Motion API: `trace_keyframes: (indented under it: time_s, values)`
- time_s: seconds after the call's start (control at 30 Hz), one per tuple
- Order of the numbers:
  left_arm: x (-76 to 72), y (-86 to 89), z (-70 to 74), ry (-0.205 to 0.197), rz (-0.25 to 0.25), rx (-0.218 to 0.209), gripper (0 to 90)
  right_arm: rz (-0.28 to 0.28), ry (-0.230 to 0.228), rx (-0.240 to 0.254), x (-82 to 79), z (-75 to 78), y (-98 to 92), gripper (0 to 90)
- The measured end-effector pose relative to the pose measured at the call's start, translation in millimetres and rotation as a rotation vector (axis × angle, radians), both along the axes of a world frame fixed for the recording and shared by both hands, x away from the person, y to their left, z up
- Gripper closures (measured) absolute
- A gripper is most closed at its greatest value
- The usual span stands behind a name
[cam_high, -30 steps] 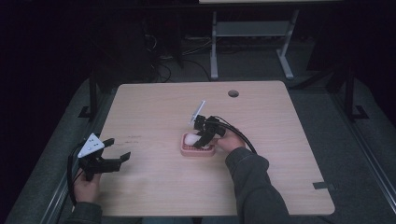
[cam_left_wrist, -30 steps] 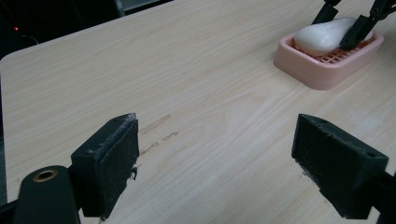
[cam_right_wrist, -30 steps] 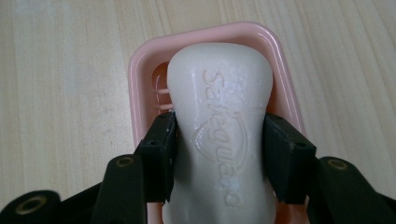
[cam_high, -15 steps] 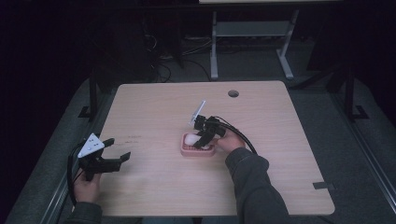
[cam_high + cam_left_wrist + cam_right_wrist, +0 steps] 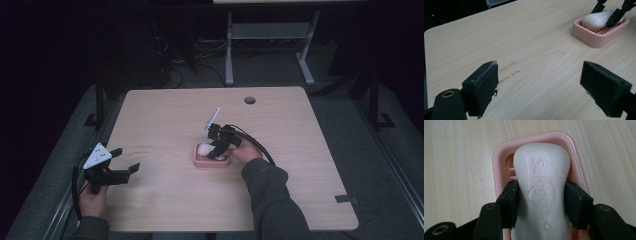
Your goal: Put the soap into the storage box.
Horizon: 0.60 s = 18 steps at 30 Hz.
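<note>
A white bar of soap (image 5: pixel 541 192) lies in a pink soap dish (image 5: pixel 499 160) near the middle of the table. My right gripper (image 5: pixel 541 202) is shut on the soap, one black pad pressed on each long side. In the high view the right gripper (image 5: pixel 218 150) reaches over the dish (image 5: pixel 212 162) from the right, with the soap (image 5: pixel 204 148) showing at its left end. My left gripper (image 5: pixel 125 161) stands open near the table's left edge, nothing between its pads (image 5: pixel 482 87). The left gripper view shows the dish (image 5: pixel 599 41) and soap (image 5: pixel 596 20) at its upper right.
The wooden table (image 5: pixel 165 120) has a round cable hole (image 5: pixel 249 100) at the back. A metal frame (image 5: pixel 270 35) stands on the dark floor behind the table. A small dark patch (image 5: pixel 346 198) marks the table's right front edge.
</note>
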<state>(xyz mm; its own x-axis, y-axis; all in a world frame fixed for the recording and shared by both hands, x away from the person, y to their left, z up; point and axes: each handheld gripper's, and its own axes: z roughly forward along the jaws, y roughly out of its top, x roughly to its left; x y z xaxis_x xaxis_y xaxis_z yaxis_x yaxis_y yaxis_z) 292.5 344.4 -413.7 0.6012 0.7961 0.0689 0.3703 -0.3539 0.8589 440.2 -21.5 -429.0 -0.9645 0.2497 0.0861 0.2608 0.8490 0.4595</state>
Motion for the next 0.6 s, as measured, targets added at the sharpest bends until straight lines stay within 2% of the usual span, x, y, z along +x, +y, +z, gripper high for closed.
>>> trace_keyframes:
  time_s: [0.6]
  values:
    - [0.0, 0.1, 0.0, 0.001, 0.001, -0.001, 14.5, 0.001, -0.004, -0.017, -0.7, 0.3, -0.2, 47.6]
